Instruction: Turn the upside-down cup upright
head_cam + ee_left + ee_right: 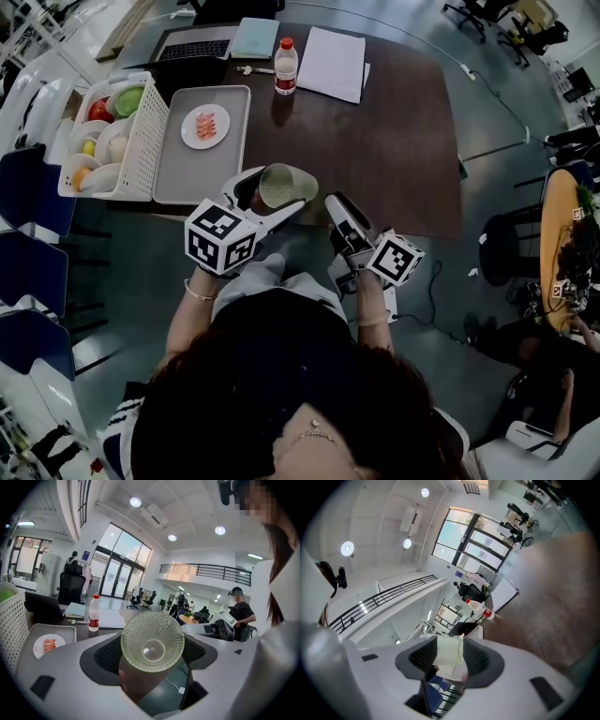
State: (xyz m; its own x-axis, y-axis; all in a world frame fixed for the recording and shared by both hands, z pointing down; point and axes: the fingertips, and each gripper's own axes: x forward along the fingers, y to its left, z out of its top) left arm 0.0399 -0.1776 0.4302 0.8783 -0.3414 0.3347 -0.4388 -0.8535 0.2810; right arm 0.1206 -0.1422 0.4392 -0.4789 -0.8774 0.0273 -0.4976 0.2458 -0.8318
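We hold the cup [286, 185] on its side in the air over the table's [375, 141] near edge. The left gripper [267, 197] clamps across it and the right gripper's [450, 656] jaws are narrowed onto its sides, likely a handover so we can turn it rim-up. We count one cup, two grippers, one bottle [285, 66], one tray [187, 169] and one basket [141, 141].
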